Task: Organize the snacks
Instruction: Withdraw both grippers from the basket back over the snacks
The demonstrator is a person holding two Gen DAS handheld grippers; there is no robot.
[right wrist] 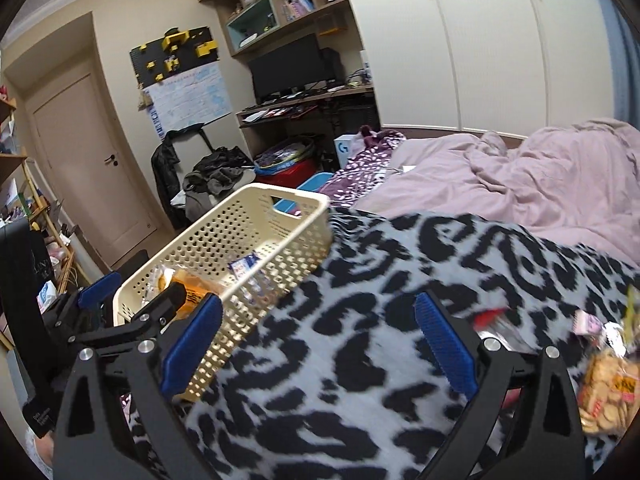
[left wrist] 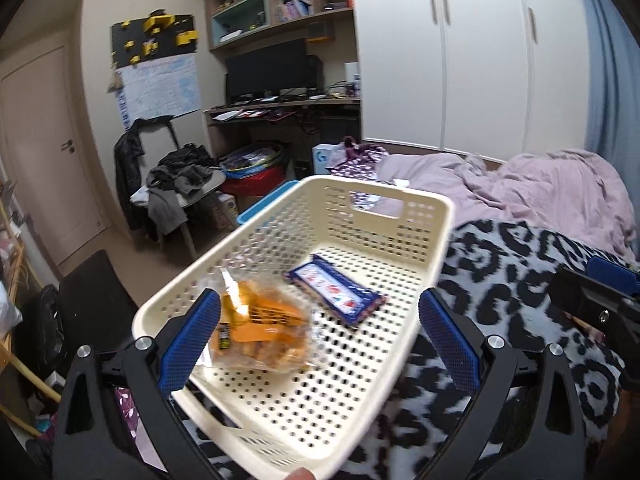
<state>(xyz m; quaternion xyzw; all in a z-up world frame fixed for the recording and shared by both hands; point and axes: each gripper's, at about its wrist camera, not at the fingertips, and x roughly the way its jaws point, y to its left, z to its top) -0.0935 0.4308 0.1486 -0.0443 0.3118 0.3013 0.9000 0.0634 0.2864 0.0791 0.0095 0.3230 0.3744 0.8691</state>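
left claw (left wrist: 320, 344) wide open, empty, over basket (left wrist: 408, 196) | orange pack (left wrist: 260, 328) + blue bar (left wrist: 336, 294) inside | right claw (right wrist: 318, 344) wide open, empty | cookies (right wrist: 608, 392) loose on blanket (right wrist: 360, 360) | risk: basket tips on soft bed

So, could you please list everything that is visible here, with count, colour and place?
basket: one, cream, on the bed's near left edge
orange snack bag: one, in the basket's near end
blue packet: one, flat in the basket's middle
loose snacks: several, mixed colours, on the blanket at right
blanket: one, grey with black spots, on the bed
duvet: one, pink, behind the blanket
wardrobe: one, white, behind the bed
chair: one, holding dark clothes
monitor: one, black, on the desk
left gripper: open, over the basket
right gripper: open, over the blanket
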